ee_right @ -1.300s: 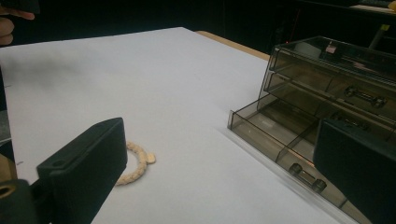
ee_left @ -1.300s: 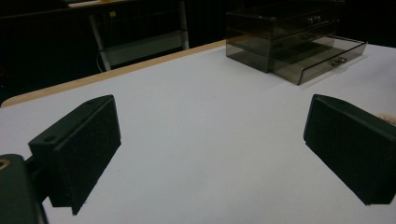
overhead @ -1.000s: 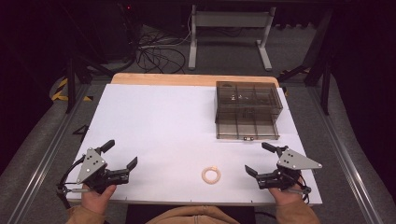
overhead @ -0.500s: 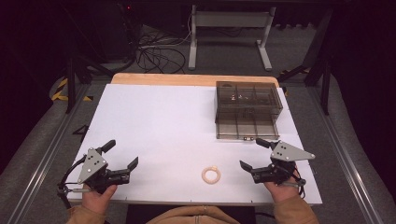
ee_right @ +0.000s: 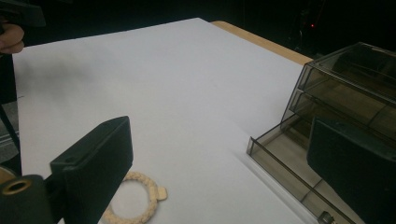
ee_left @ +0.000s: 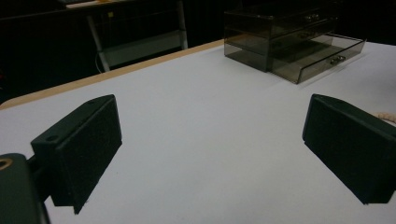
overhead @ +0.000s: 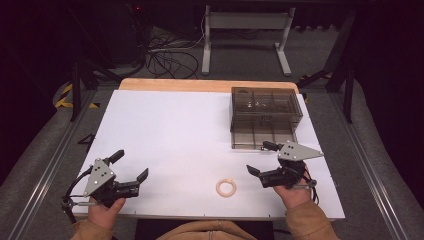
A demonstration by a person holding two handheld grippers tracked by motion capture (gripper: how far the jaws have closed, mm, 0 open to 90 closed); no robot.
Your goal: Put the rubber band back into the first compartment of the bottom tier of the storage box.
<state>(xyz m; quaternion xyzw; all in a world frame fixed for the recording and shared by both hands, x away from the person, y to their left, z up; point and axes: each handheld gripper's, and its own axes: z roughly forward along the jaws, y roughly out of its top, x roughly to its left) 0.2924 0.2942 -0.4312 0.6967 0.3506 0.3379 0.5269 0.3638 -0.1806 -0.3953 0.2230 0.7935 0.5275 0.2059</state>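
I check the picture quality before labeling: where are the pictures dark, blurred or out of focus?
High view: the white table is evenly lit, the room behind is almost black, the ring is small but sharp. Left gripper view: dim, the near black jaws look soft, the drawer box is clearer. Right gripper view: the near jaws are blurred, the ring is readable, and the background is black.

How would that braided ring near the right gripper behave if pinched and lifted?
The ring looks thin and woven, so it is probably light and somewhat floppy, sagging from one pinch point. It lies flat on the table, so rolling seems unlikely. The right gripper, open beside it, may slide it before gripping.
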